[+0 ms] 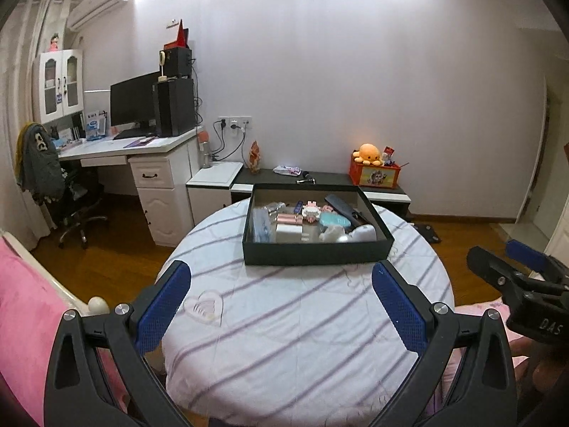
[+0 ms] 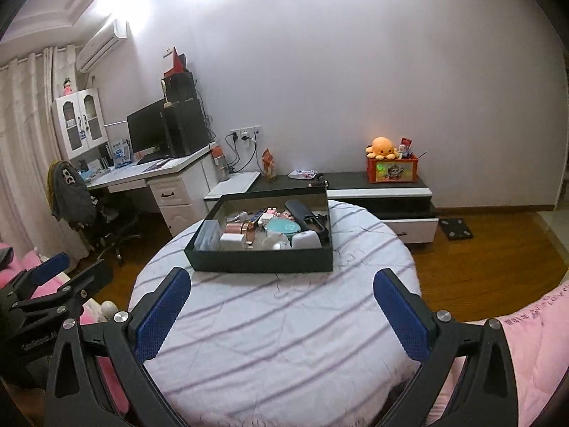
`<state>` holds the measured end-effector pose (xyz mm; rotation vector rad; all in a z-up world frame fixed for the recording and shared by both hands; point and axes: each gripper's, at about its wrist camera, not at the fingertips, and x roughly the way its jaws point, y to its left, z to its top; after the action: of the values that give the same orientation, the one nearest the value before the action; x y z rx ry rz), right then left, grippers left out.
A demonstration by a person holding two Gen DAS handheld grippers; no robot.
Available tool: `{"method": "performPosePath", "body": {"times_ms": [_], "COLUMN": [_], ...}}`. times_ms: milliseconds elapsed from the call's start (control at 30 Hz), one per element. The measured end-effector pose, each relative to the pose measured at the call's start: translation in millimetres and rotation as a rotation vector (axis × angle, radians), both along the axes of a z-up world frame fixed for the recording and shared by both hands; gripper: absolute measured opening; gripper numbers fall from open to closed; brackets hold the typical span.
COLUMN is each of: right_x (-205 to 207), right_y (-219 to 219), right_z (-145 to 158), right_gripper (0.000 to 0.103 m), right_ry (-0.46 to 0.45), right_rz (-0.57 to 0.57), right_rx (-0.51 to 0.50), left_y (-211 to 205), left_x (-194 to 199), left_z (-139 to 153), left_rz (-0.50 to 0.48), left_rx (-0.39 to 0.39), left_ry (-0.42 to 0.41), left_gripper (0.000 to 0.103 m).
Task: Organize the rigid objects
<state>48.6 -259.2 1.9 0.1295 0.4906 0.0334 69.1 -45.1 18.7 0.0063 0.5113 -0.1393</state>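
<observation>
A black box (image 2: 263, 261) sits on a white table (image 2: 284, 338) cloth with purple stripes; both tools have blue pads (image 2: 163, 316).

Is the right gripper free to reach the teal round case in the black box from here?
Probably yes: the right gripper is open and empty, the striped tablecloth ahead is bare, and the teal round case lies uncovered in the open-topped black box.

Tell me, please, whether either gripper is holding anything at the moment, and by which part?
Nothing is held. The left gripper and right gripper are both open above the striped round table, short of the black rectangular cardboard box.
</observation>
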Motion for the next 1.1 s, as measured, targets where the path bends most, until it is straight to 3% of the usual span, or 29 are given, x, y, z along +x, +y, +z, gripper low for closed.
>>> {"method": "performPosePath", "body": {"times_ms": [300,1100], "right_x": [-40.1,-41.9], "right_y": [11.3,16.6], "right_z": [-5.4,-10.8], "right_gripper": [0.103,0.103], "right_ry": [-0.013,-0.005], "right_rz": [0.003,0.013], "right_rx": [-0.010,-0.016], "left_y": [3.3,5.7], "left_x": [-37.8,-49.4], "left_z": [-1.1,-0.7], "left_rz": [0.027,0.031], "left_rx": [0.018,0.028], "left_ry": [-0.014,-0.048], "left_gripper": [0.103,0.103]}}
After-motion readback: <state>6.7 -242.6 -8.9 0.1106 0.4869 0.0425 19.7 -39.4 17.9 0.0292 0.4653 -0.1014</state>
